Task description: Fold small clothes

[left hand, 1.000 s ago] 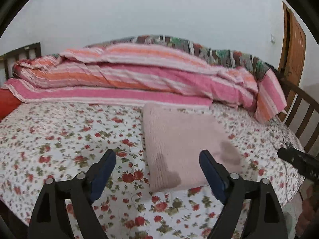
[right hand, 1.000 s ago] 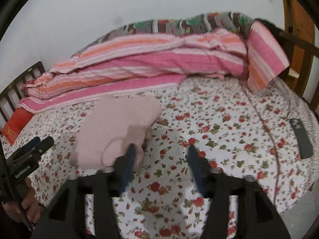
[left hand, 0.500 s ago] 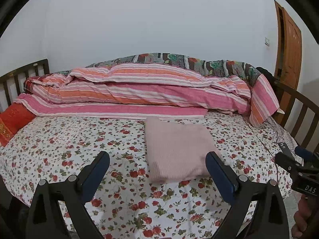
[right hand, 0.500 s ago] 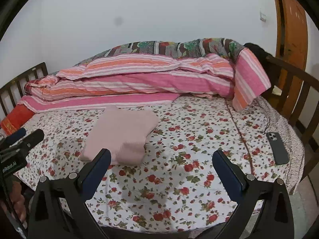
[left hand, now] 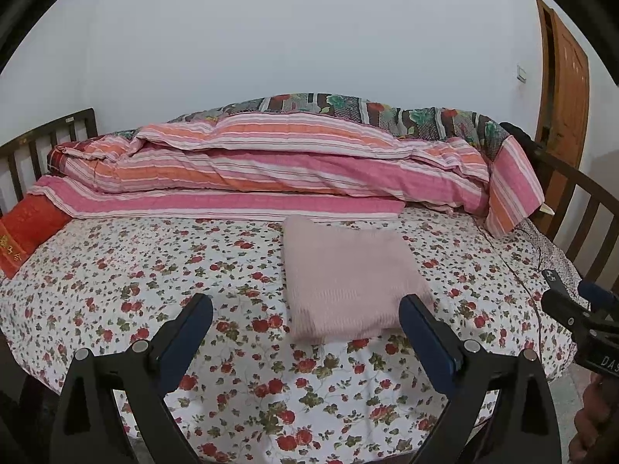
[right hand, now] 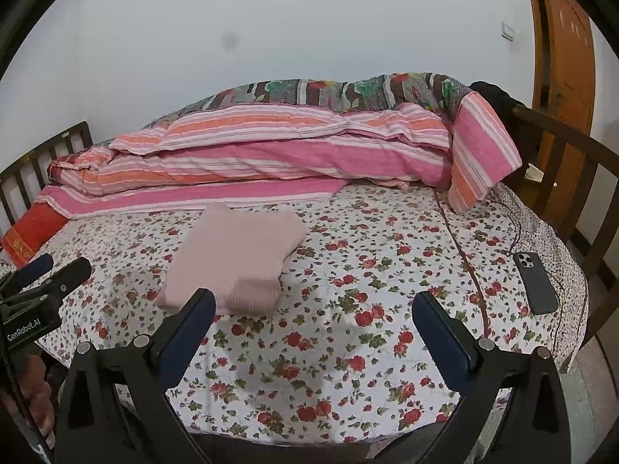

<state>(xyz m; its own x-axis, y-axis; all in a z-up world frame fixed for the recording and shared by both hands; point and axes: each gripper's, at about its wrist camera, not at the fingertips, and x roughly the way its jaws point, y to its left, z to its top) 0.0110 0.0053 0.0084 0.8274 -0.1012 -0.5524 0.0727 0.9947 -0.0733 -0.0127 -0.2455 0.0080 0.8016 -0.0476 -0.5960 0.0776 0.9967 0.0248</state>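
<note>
A pale pink knit garment [left hand: 344, 278] lies folded in a flat rectangle on the floral bedsheet [left hand: 154, 270]; it also shows in the right wrist view [right hand: 236, 259]. My left gripper [left hand: 305, 328] is open and empty, held back from the bed's near edge, just short of the garment. My right gripper [right hand: 313, 324] is open and empty, to the right of the garment, above the sheet. The right gripper shows at the right edge of the left wrist view [left hand: 580, 313], the left gripper at the left edge of the right wrist view [right hand: 42, 282].
A rolled pink and orange striped quilt [left hand: 290, 170] lies along the wall. A red pillow [left hand: 27, 232] sits at the far left. A dark phone [right hand: 536, 282] with a cable lies near the bed's right edge. Wooden bed rails [right hand: 580, 178] and a door [right hand: 565, 58] stand right.
Both grippers have pulled back and up from the garment, and the right gripper has opened wider. The folded garment stays where it was.
</note>
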